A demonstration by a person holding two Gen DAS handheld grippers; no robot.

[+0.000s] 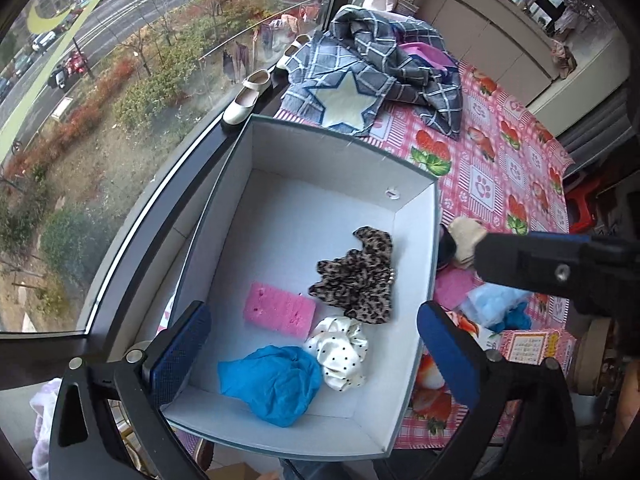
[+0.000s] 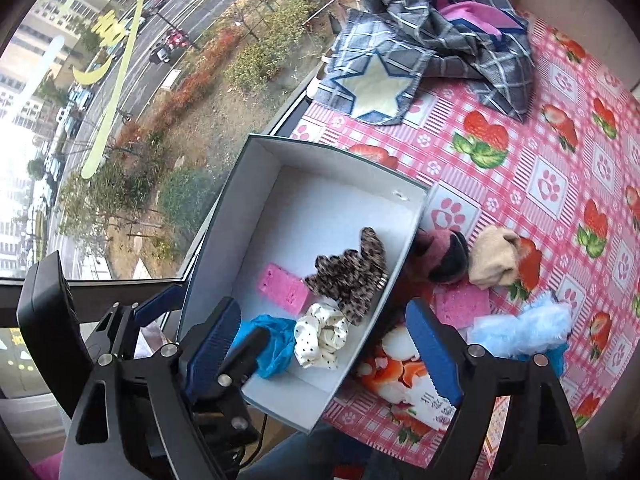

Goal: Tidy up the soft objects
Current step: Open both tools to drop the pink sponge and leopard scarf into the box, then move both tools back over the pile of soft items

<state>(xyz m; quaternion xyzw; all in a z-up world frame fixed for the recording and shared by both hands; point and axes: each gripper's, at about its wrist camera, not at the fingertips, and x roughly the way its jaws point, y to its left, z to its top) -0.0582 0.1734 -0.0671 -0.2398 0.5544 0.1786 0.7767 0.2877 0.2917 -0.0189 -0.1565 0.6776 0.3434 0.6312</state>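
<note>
A white open box [image 1: 340, 152] [image 2: 332, 160] holds a pink sponge [image 1: 280, 310] [image 2: 284, 290], a leopard-print scrunchie [image 1: 356, 280] [image 2: 348, 276], a white dotted scrunchie [image 1: 340, 350] [image 2: 320, 338] and a blue cloth [image 1: 272, 384] [image 2: 276, 346]. My left gripper [image 1: 316, 356] is open and empty above the box's near end. My right gripper [image 2: 324, 356] is open and empty over the box's right wall. Right of the box lie a beige soft item [image 2: 494, 258] [image 1: 466, 240], a pink-black one [image 2: 444, 252], a pink sponge [image 2: 462, 306] and light blue fluff [image 2: 524, 328] [image 1: 496, 304].
The table has a pink strawberry cloth [image 2: 560, 168] [image 1: 492, 160]. A grey plaid garment with a star patch [image 1: 360, 80] [image 2: 420, 52] is piled at the far end. White shoes [image 1: 246, 98] sit on the window sill. A printed packet [image 2: 416, 388] lies by the box.
</note>
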